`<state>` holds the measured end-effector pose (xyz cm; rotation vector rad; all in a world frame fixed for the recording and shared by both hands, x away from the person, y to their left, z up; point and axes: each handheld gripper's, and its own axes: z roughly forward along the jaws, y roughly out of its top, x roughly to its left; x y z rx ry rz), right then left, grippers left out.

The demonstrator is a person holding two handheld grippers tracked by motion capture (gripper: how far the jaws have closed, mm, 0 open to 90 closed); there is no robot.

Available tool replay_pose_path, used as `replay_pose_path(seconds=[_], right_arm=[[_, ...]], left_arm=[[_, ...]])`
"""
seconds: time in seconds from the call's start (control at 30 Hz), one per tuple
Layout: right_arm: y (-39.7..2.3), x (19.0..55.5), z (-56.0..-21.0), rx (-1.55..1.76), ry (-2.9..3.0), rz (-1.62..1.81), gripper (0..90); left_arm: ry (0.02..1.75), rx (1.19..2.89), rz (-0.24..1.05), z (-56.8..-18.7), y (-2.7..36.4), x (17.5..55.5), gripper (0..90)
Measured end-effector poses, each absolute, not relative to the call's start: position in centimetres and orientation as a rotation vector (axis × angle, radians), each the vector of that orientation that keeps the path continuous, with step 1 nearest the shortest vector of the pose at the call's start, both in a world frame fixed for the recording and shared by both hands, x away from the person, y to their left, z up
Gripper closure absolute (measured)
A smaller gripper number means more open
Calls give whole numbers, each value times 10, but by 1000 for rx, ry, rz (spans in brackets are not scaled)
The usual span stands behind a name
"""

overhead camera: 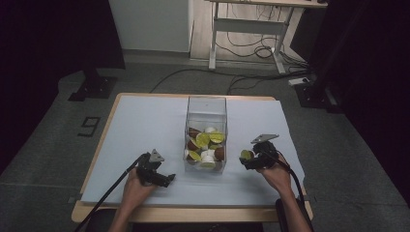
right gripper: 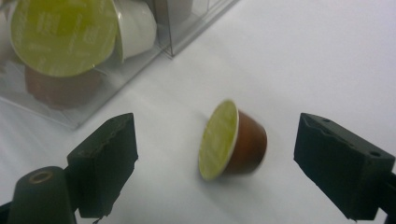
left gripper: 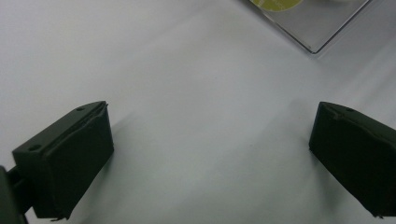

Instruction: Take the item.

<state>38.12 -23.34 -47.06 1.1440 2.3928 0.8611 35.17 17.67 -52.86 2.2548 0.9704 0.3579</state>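
On the white table cover [overhead camera: 145,125], clear box [overhead camera: 207,108] half full of green-lidded, white and brown capsules [overhead camera: 206,145], one brown capsule [right gripper: 233,140] on its side outside between the right gripper [right gripper: 215,163] and its spread jaws, untouched, left gripper [left gripper: 210,154] spread wide over bare cover.

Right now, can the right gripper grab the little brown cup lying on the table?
Probably yes. The right gripper is open, and the brown capsule lies on its side on the table between the jaws, untouched, with nothing in the way. The clear box stands off to one side.
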Motion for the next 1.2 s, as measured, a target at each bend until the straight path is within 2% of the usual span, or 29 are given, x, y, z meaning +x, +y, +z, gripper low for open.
replay_pose_path(seconds=[0.13, 0.53, 0.9, 1.2], right_arm=[[-238, 375, -474, 1157, 2381, 856, 122], [-253, 364, -495, 1231, 2389, 833, 11], [-254, 368, -518, 1254, 2450, 759, 8], [-256, 369, -523, 1267, 2452, 768, 0]], left_arm=[[970, 2255, 358, -529, 177, 352, 0], [971, 2254, 359, -529, 177, 352, 0], [972, 2254, 358, -529, 177, 352, 0], [973, 2253, 356, -529, 177, 352, 0]])
